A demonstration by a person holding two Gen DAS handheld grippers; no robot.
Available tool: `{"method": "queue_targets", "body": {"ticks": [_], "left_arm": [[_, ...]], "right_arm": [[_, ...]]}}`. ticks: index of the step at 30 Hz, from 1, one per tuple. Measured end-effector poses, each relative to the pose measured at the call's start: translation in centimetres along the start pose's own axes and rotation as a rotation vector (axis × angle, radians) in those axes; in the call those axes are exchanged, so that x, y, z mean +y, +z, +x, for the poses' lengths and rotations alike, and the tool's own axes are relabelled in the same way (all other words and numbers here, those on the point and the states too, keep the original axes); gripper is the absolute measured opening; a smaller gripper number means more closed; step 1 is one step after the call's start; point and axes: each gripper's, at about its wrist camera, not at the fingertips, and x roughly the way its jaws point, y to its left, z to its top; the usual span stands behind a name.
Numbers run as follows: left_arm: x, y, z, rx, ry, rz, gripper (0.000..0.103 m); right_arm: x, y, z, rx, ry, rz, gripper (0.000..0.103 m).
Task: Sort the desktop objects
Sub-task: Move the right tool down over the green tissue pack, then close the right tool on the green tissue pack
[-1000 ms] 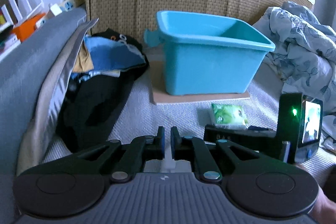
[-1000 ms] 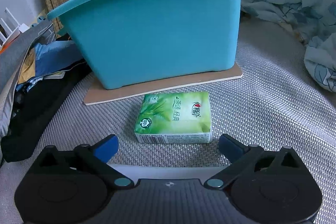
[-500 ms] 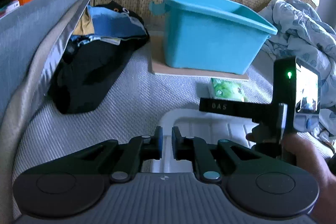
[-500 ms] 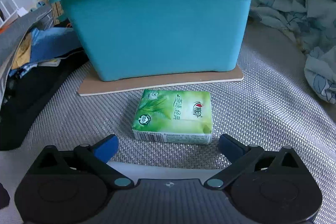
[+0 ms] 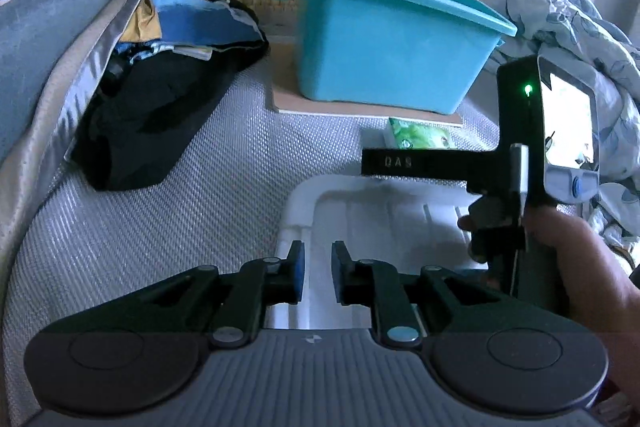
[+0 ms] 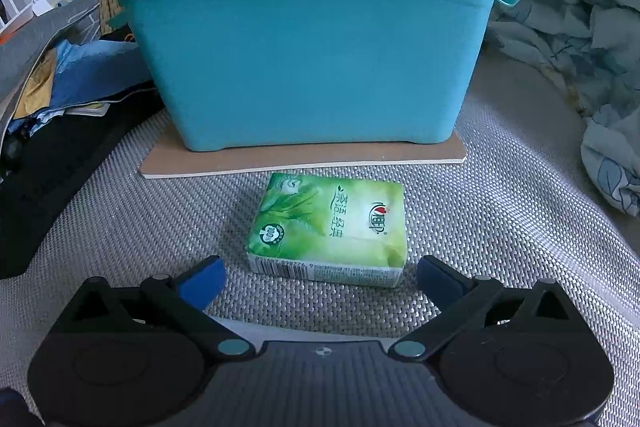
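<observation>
- The right claw is spread wide, its blue-tipped fingers apart and holding nothing.
- A green tissue pack lies flat on the woven grey mat, just ahead of that claw and between the lines of its two fingers; neither finger touches it.
- Behind the pack stands a turquoise plastic bin on a thin brown board. The pack lies just in front of the board's near edge.
- The left claw has its fingers close together with a narrow gap between them, and nothing is gripped there.
- Below the left claw lies a white plastic lid, flat on the mat; whether the fingers touch it cannot be told.
- In the left wrist view, the right gripper's black body with a green light and a small screen sits at the right, held by a hand, with the tissue pack just beyond it.
- A heap of dark and blue clothes lies left of the bin, against a grey cushion.
- A rumpled floral blanket lies right of the bin.
</observation>
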Motion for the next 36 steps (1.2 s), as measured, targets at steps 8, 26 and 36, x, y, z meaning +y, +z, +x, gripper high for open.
{"method": "queue_targets", "body": {"ticks": [8,26,36], "left_arm": [[-0.5,-0.6,0.4,0.017,-0.026,-0.003,0.017],[-1.1,-0.4,0.1,0.001,-0.015,0.026,0.025],[-0.9,-0.4,-0.4,-0.006,-0.023,0.022,0.032]], "right_arm": [[0.2,0.2,0.0,0.019,-0.009,-0.010,0.103],[0.9,0.9,0.3,0.025,0.010,-0.074,0.103],[0.7,0.7,0.2,0.005,0.012,-0.065,0.096]]}}
